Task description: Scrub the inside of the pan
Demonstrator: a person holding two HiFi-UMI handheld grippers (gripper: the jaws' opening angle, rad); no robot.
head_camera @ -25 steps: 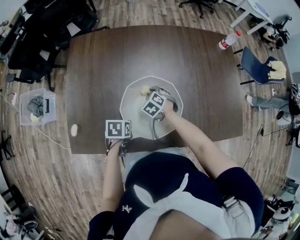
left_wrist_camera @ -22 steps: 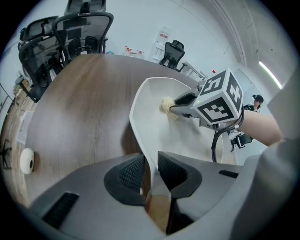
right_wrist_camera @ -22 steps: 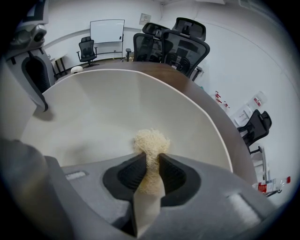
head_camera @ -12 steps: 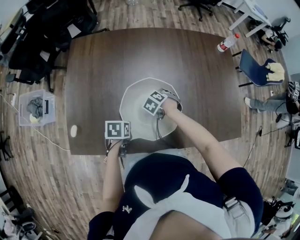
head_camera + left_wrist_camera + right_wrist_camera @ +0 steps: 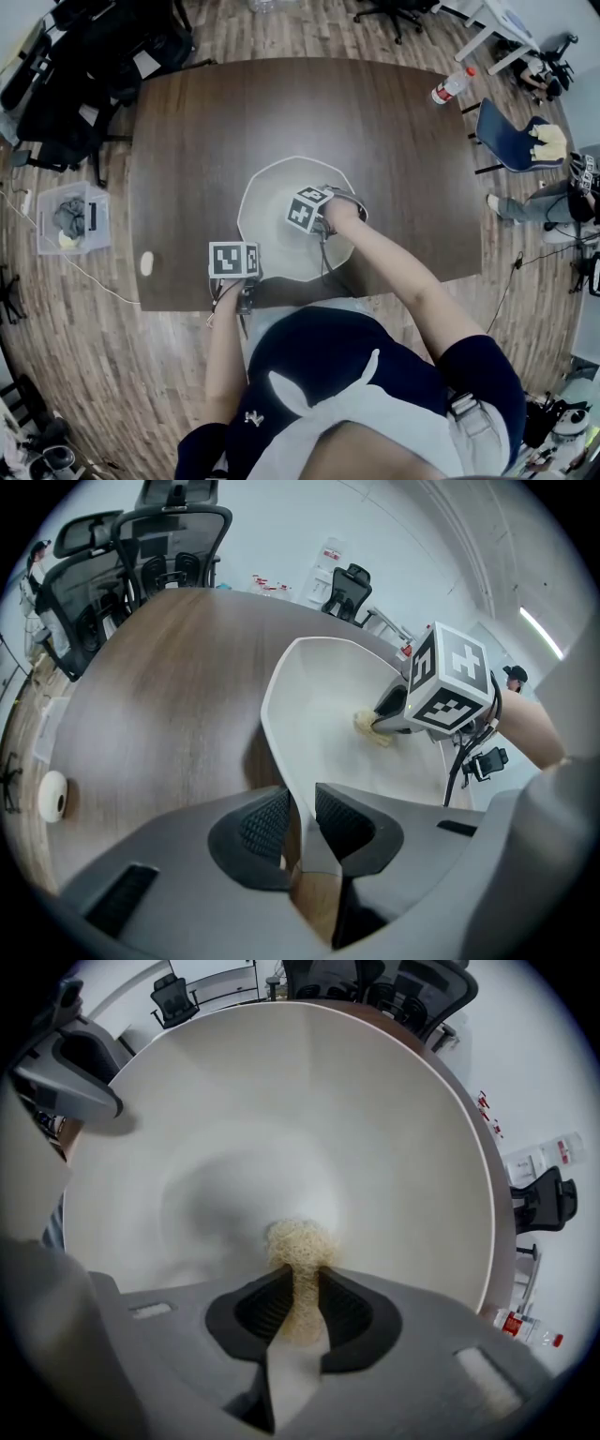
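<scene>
A wide white pan [image 5: 272, 187] sits on the dark wooden table [image 5: 197, 141], near its front edge. My left gripper [image 5: 249, 267] is shut on the pan's near rim [image 5: 281, 733], one pad on each side of the thin wall [image 5: 300, 822]. My right gripper [image 5: 298, 202] reaches down into the pan, shut on a pale yellow fibrous scrubber [image 5: 300, 1241] that presses on the pan's floor [image 5: 281, 1101]. In the left gripper view the scrubber [image 5: 373, 728] pokes out under the right gripper's marker cube [image 5: 450, 682]. In the head view that cube hides the scrubber.
A small white roll [image 5: 147, 263] lies at the table's left front. A plastic bottle [image 5: 448, 86] stands at the far right corner. On the floor are a clear bin [image 5: 70, 214] to the left, office chairs behind, and a blue chair [image 5: 511, 131] to the right.
A second ago the scrubber showed beyond the right gripper's cube at the pan's far side; now the cube covers it. The left gripper has kept its hold on the rim.
</scene>
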